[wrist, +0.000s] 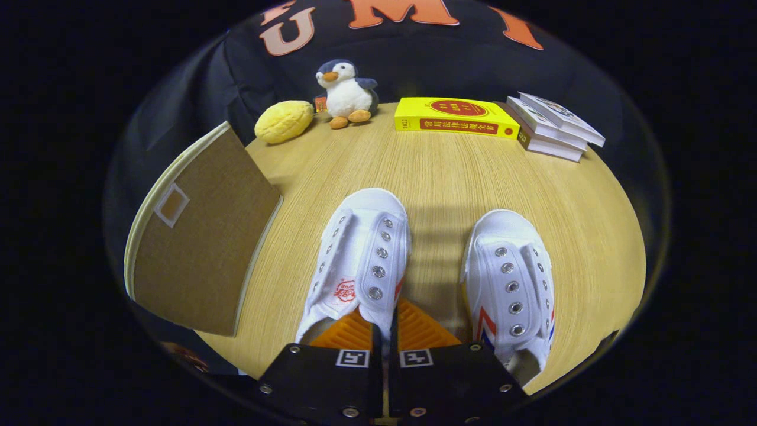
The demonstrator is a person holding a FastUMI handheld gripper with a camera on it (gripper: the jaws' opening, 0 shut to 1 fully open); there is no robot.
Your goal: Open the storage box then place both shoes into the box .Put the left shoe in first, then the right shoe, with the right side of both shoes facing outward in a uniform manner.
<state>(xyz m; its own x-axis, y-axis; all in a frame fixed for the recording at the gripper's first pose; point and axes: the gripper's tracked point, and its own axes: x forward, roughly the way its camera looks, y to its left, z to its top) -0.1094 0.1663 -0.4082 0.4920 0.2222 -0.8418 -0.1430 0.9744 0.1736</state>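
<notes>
Two white canvas shoes lie on the wooden table [449,177], toes pointing away from me. The left shoe [361,254] has a red mark on its tongue. The right shoe [511,278] shows red and blue stripes on its side and lies apart, to the right of the fingers. My gripper [384,324] is shut on the left shoe: the right edge of its opening runs down between the two ribbed pads [346,336]. The brown fabric storage box [195,248] with cream trim stands left of the shoes, one flat panel facing me, and its inside is hidden.
Along the table's far edge sit a yellow lemon-like plush [284,121], a penguin plush [348,94], a yellow book [452,116] and a stack of books [553,125]. Bare wood lies between the shoes and those things.
</notes>
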